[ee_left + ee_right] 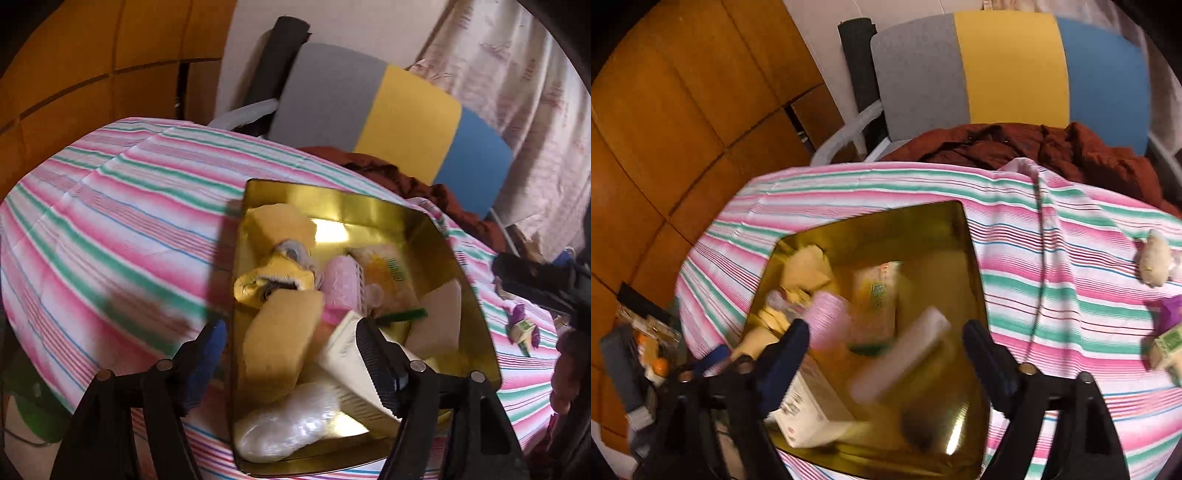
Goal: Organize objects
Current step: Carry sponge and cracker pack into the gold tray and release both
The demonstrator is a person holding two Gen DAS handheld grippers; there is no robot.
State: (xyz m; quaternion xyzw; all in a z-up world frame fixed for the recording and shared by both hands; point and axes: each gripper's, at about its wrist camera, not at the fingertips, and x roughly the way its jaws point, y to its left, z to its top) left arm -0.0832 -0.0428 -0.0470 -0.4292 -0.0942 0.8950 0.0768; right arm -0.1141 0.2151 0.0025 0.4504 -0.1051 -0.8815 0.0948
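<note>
Left gripper (291, 339) and right gripper (886, 347), jaws wide and empty, hover above the gold rectangular metal tin (369, 206). The tin holds yellow sponges (277, 339), a pink roll (340, 284) and packets, on the pink-and-green striped tablecloth (110, 221). Far: a grey-yellow-blue chair (1008, 66).

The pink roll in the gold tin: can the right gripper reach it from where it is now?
Probably yes. The right gripper is open above the gold tin, which has no lid, and the pink roll lies close beside its left finger with nothing covering it.
</note>
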